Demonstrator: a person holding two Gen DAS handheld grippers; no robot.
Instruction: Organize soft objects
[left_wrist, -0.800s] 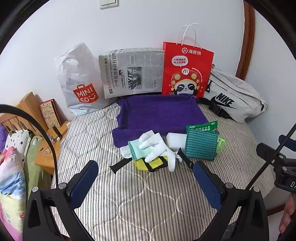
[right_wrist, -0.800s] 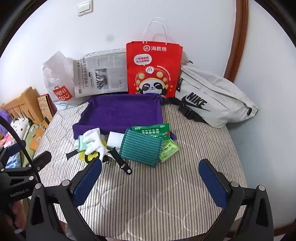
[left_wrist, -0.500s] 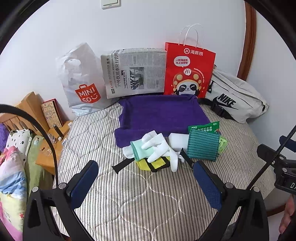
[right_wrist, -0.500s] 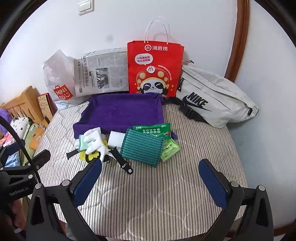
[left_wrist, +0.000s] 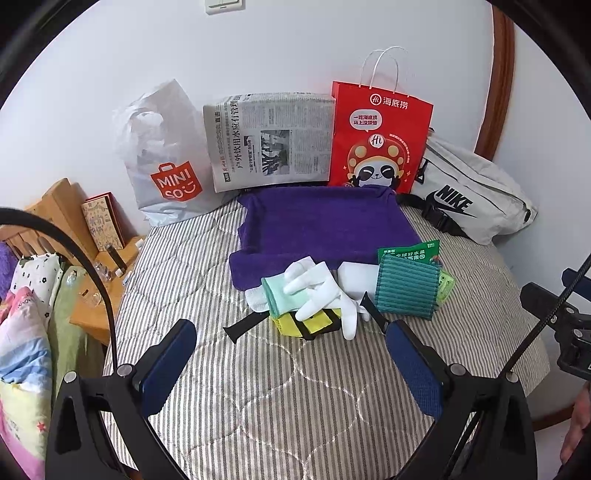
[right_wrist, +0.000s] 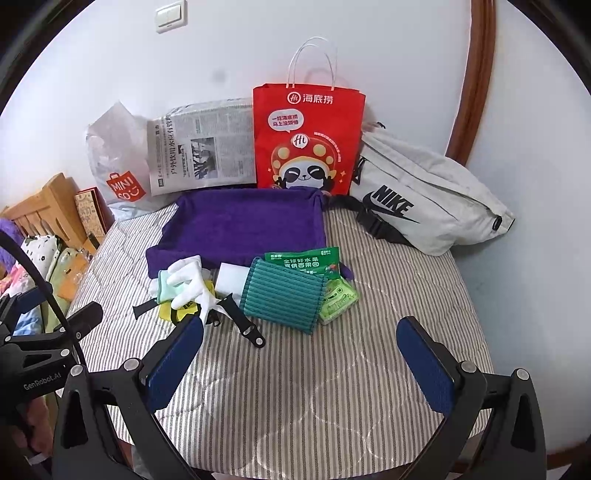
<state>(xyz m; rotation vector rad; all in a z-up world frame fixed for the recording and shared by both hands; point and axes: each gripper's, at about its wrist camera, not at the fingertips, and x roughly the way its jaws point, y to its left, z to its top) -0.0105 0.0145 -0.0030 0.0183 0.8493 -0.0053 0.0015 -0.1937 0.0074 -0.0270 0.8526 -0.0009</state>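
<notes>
Striped grey-and-white quilted mattress (left_wrist: 280, 398), seen from two cameras looking down along handheld tongs. Against the white wall at the far edge, from left to right: white plastic shopping bag (left_wrist: 162, 155) with an orange logo, folded newspaper (left_wrist: 269, 140) standing upright, red paper carrier bag (left_wrist: 376, 140) with a panda picture and white cord handles, pale grey fabric waist bag (left_wrist: 476, 195) with a black logo. Spread flat just before these, dark purple towel (left_wrist: 325, 225), its near edge rolled up.

Clustered at the towel's near edge, the soft things: white glove (left_wrist: 321, 291) lying over a mint-green folded cloth (left_wrist: 277, 295), both over a yellow cloth with black bands (left_wrist: 306, 323). Just right of the glove, white rectangular sponge block (left_wrist: 356, 280). Right of that, teal ribbed woven cloth (left_wrist: 406, 290), covering part of a dark green printed packet (left_wrist: 410, 253) and a light green small packet (right_wrist: 338, 299). Black strap (right_wrist: 245, 321) running along the near side of the pile.

Left gripper (left_wrist: 291, 350) above bare mattress near the pile, blue-padded fingers spread wide apart, nothing between them. Right gripper (right_wrist: 301, 350) likewise spread wide and empty, short of the teal cloth. Wooden furniture and patterned bedding at far left.
</notes>
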